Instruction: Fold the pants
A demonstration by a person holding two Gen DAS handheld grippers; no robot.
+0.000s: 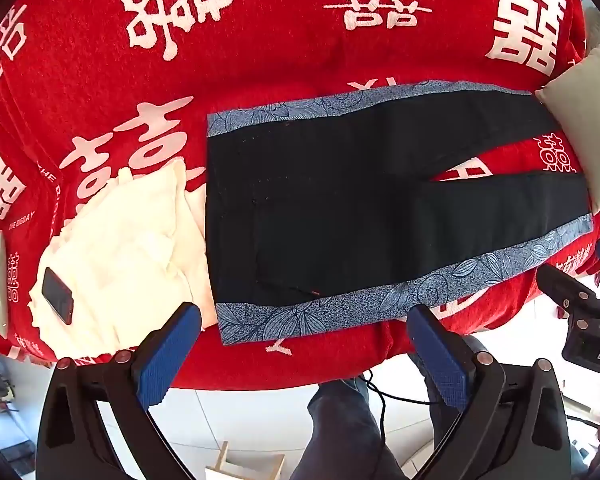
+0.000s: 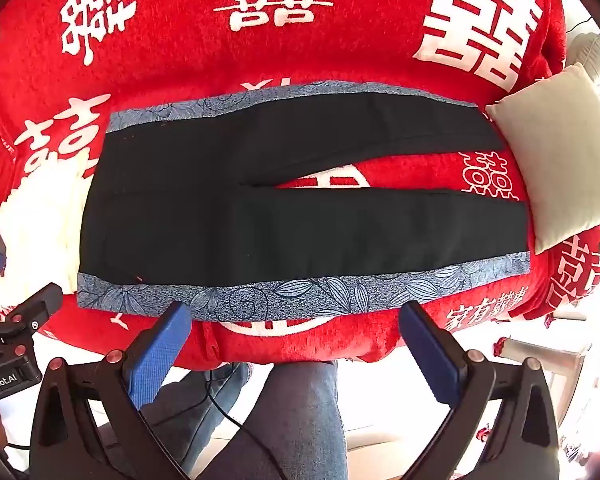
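Note:
Black pants (image 1: 340, 208) with blue floral side stripes lie flat and spread on the red blanket (image 1: 260, 60), waist to the left, legs to the right. They also show in the right wrist view (image 2: 260, 224). My left gripper (image 1: 304, 316) is open and empty, hovering at the near edge by the waist end. My right gripper (image 2: 296, 312) is open and empty, hovering at the near striped edge by the leg. Neither touches the pants. The right gripper shows at the right edge of the left wrist view (image 1: 580, 312).
A cream folded cloth (image 1: 120, 256) lies left of the waist with a dark phone (image 1: 58, 294) on it. A pale cushion (image 2: 560, 152) sits at the leg ends. The blanket's near edge drops off to a white floor, with a person's jeans-clad legs (image 2: 300, 412) below.

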